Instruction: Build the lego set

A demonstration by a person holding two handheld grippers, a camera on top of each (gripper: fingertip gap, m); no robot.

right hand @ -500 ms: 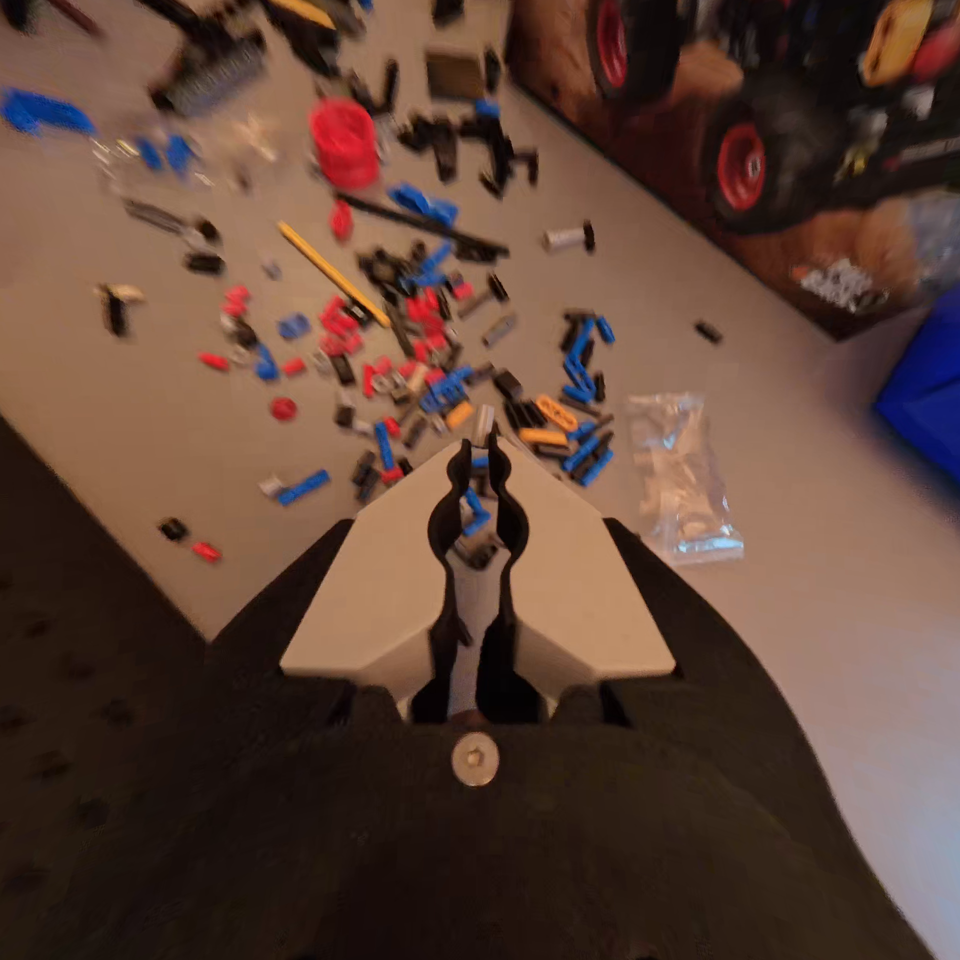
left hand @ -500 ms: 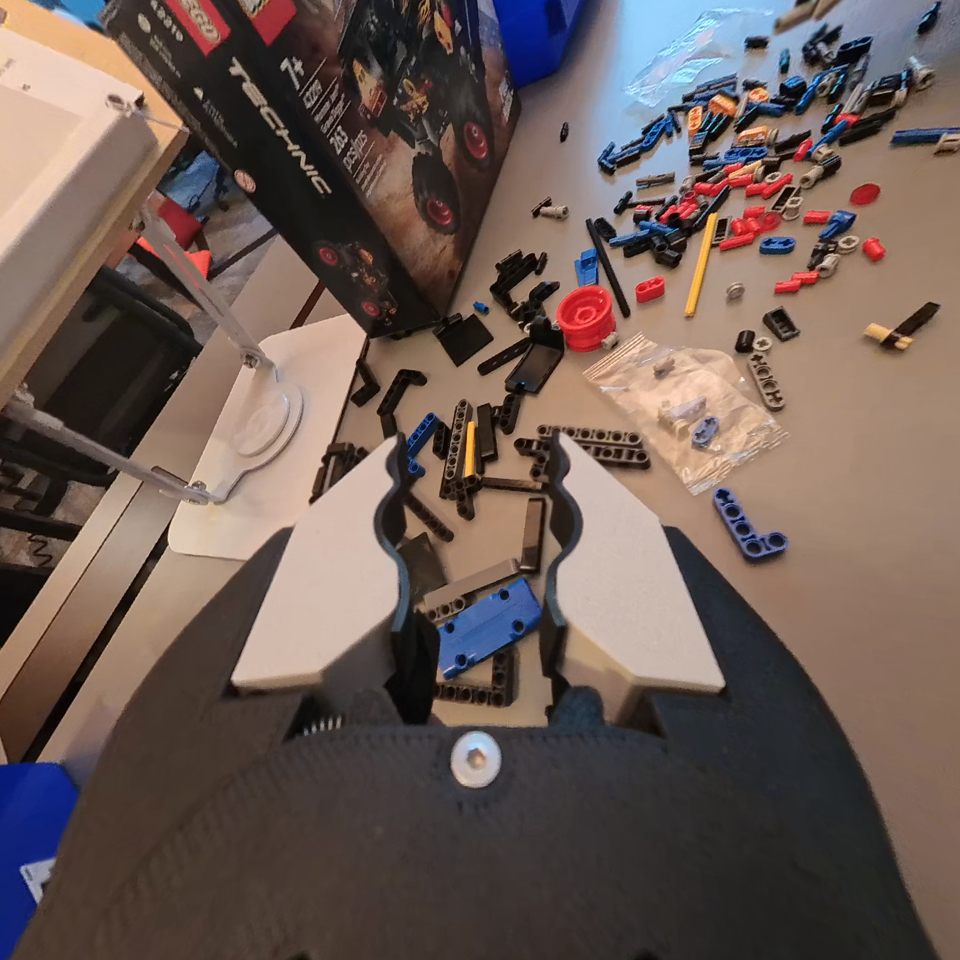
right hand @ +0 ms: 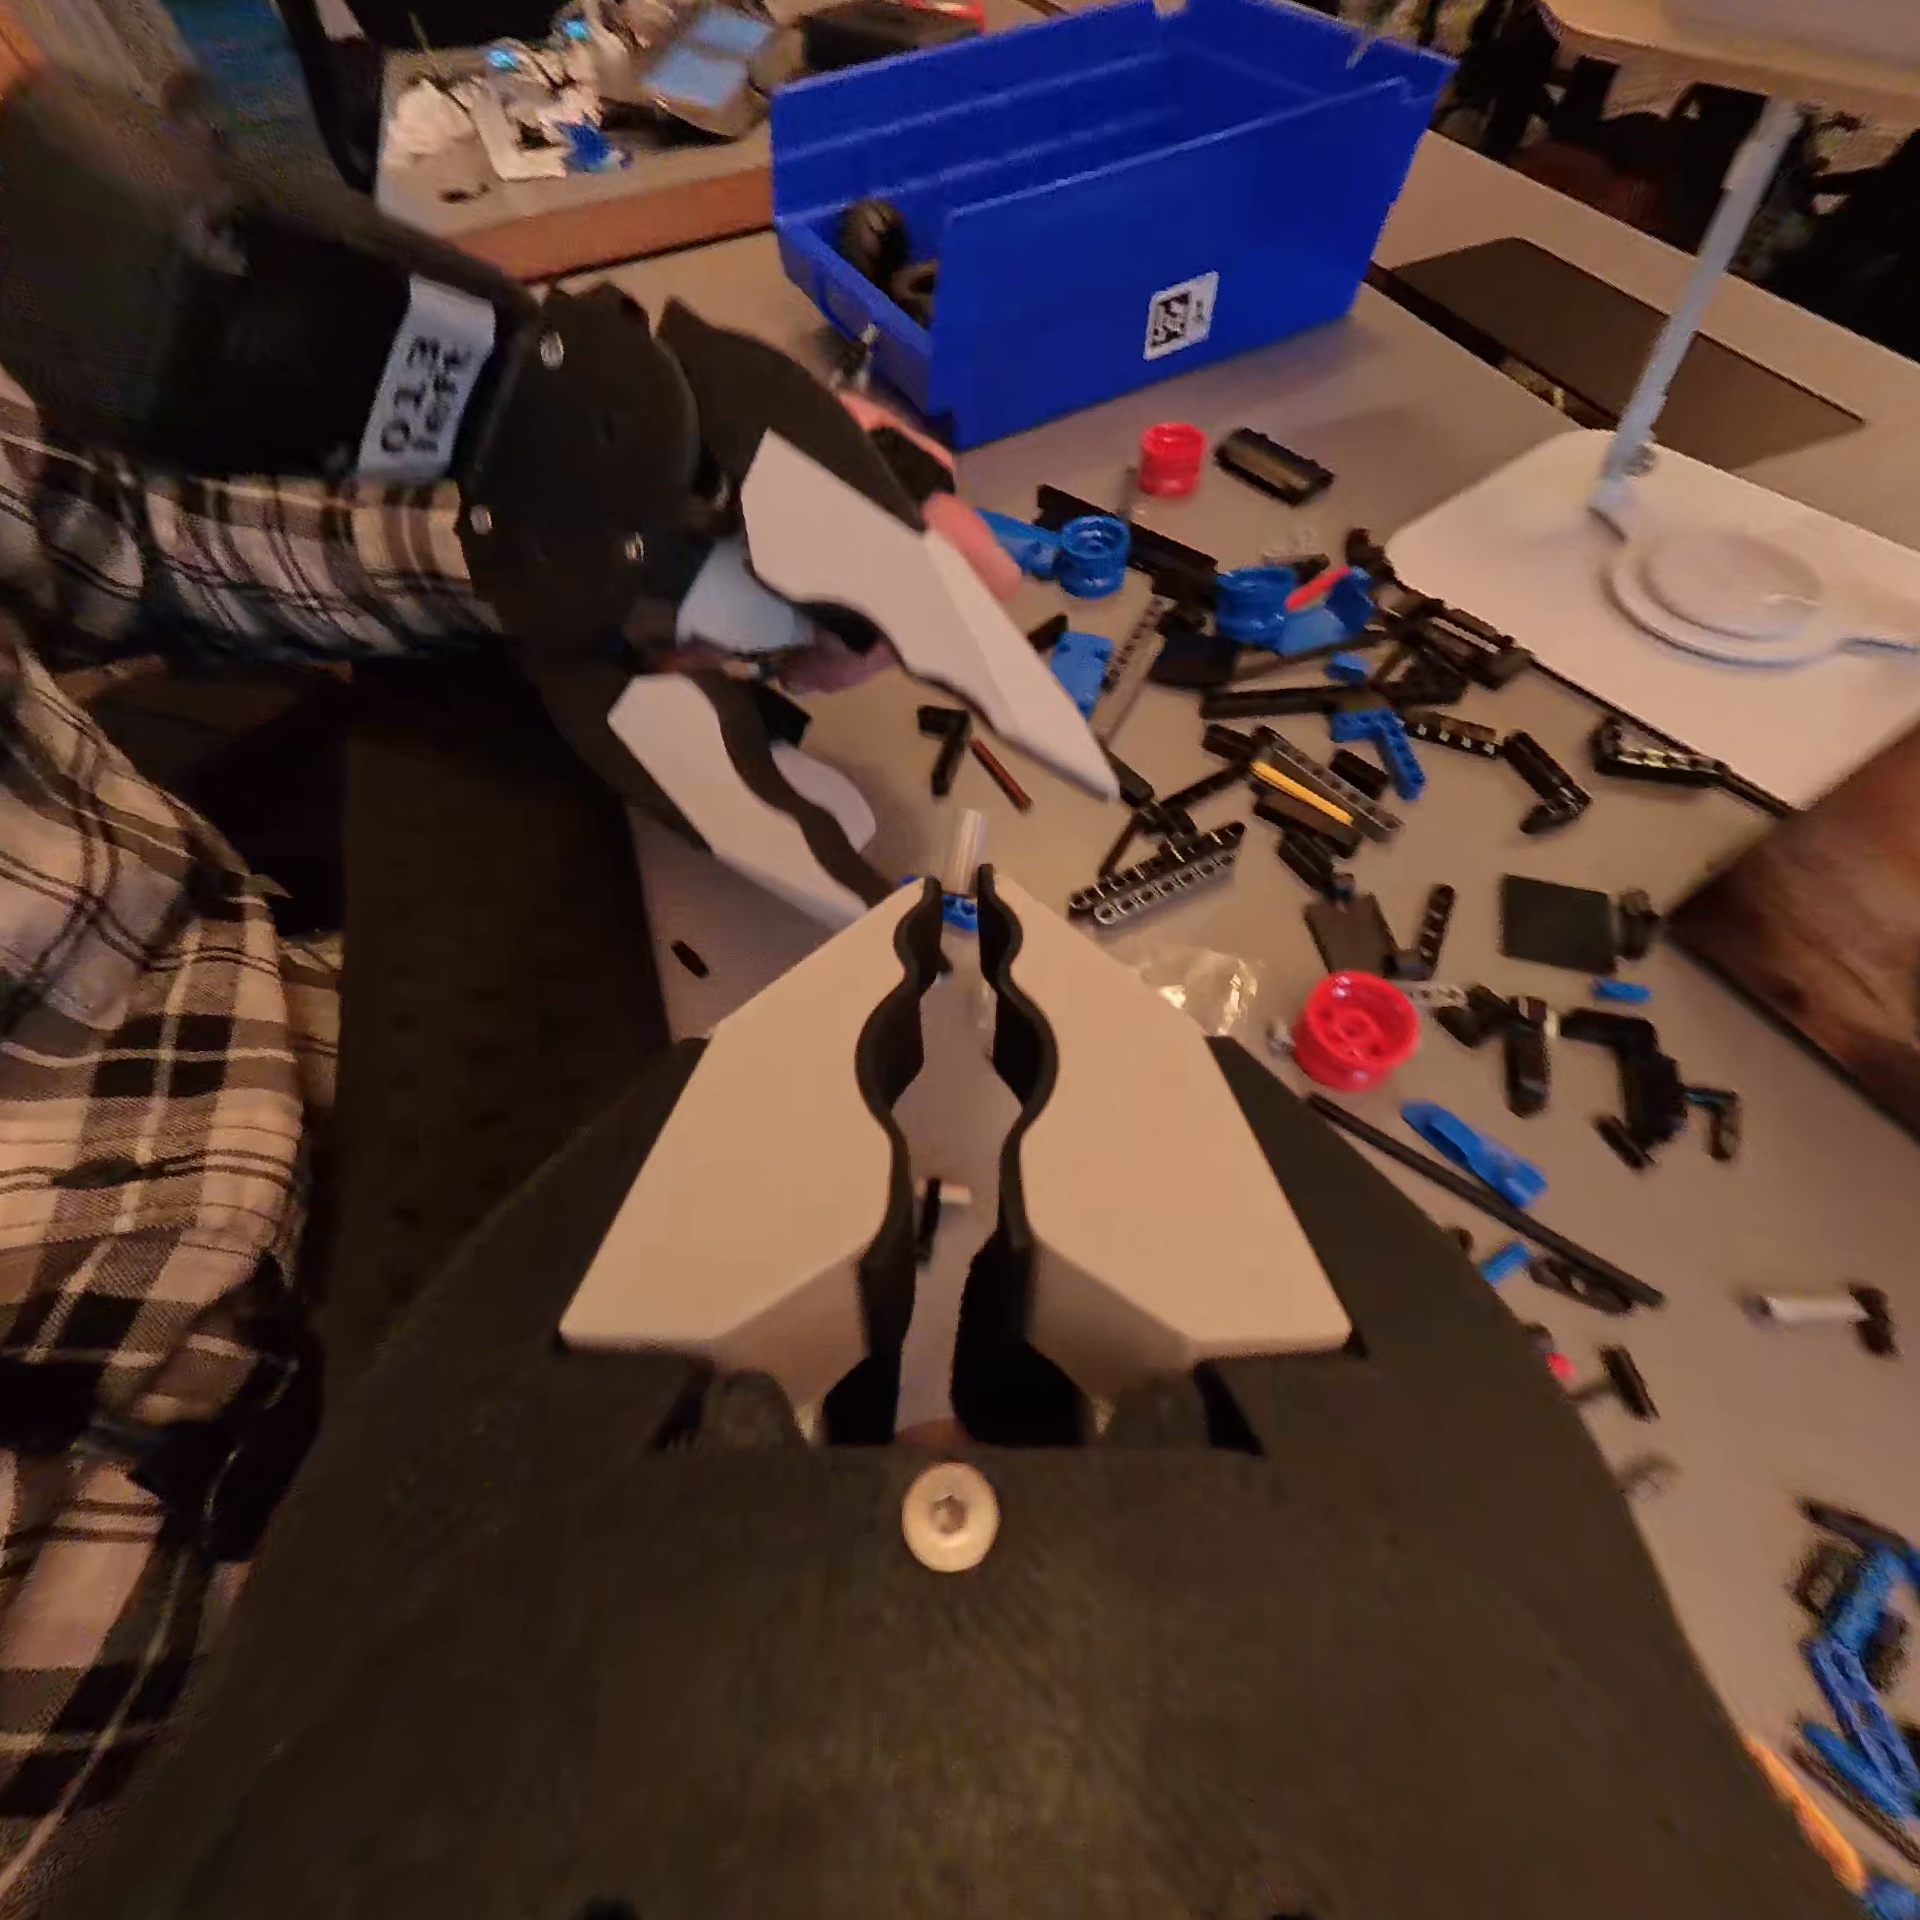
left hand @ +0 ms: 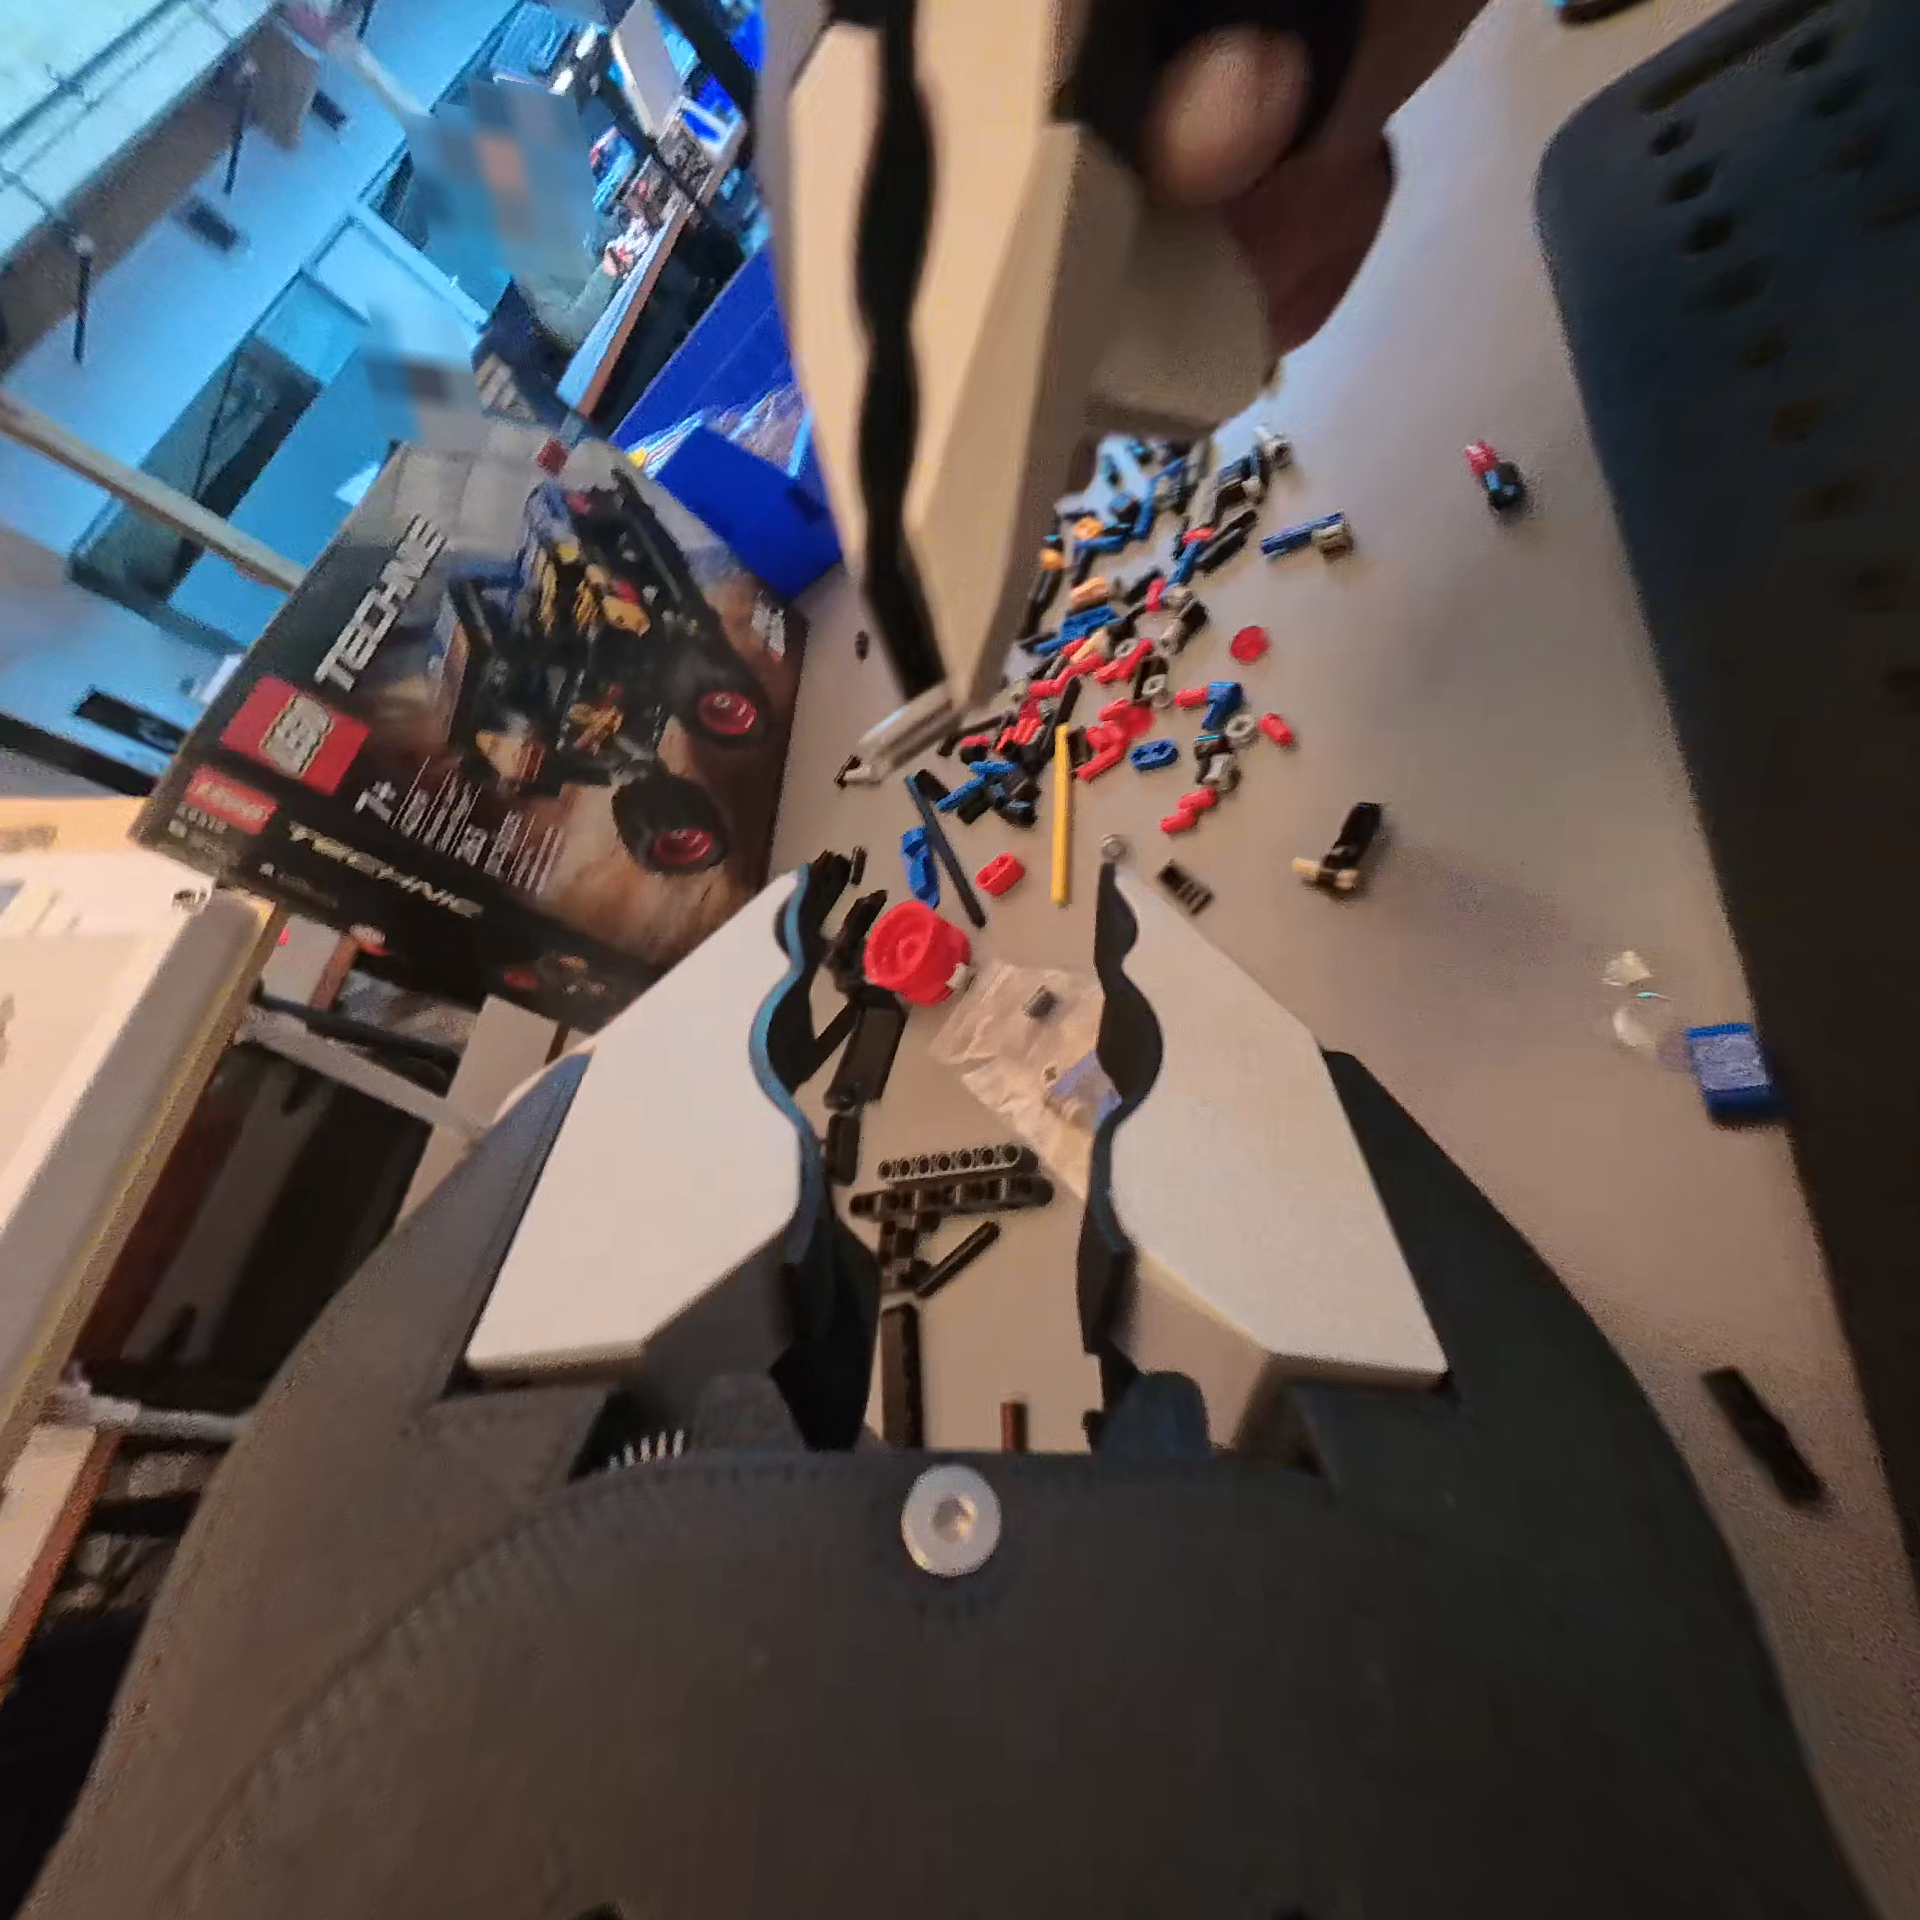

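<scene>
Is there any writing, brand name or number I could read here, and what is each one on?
I won't copy out wording; these things bear it:
Dark cardboard set box with a truck picture: red logo patches, white lettering, small blurred print.
White label on the left tool's black body: dark characters.
White sticker on the blue plastic bin: black code pattern, print too blurred.

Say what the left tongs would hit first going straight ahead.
Probably the red wheel hub, centred between the open left tongs, or the clear bag beside it; depth is unclear, and the nearer black beams lie lower.
</scene>
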